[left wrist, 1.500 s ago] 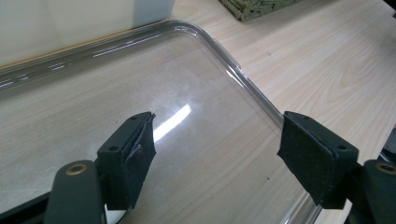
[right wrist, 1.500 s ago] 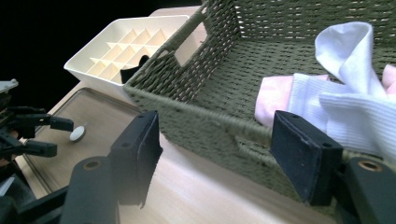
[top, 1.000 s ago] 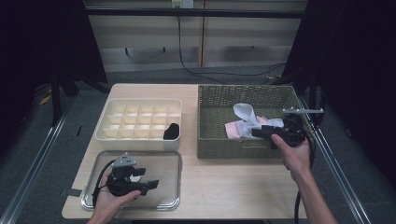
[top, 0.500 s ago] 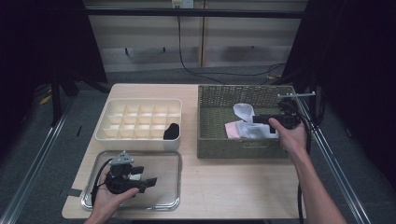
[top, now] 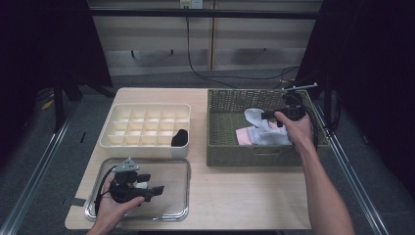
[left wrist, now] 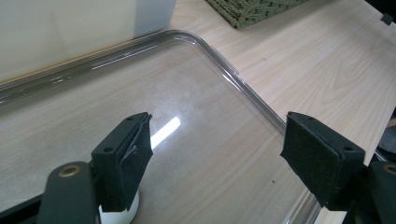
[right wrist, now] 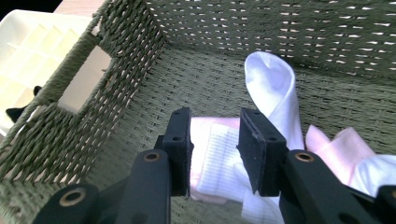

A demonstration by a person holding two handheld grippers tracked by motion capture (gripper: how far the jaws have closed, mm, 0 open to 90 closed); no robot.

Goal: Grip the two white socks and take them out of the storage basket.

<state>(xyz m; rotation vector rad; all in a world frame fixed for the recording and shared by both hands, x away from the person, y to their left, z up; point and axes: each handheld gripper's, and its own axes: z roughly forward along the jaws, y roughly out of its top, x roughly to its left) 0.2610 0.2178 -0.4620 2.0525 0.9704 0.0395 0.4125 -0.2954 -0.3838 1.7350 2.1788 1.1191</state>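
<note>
**Right tool narrows over the socks in the basket**

We take the wicker basket [top: 230,147] as our landmark. Far to its left, at the near corner of the tabletop [top: 235,196], our left tool [top: 155,190] rests in the clear tray [top: 181,211], its jaws spread wide with nothing between them; in the left gripper view a small white round thing [left wrist: 116,215] sits under one jaw. Just left of the basket and behind the tray stands the cream divider box [top: 110,139], with a dark sock [top: 179,138] in the near compartment closest to the basket.

Inside the basket, toward its right half, lie the white sock [right wrist: 275,88] and the pink sock [right wrist: 343,144], bunched together and touching. Our right tool [right wrist: 215,151] hangs just above them, pointing down into the basket. Its jaws have just been closing and now stand narrow, with white ribbed cloth seen through the gap; we cannot tell whether the pads press on it yet.
</note>
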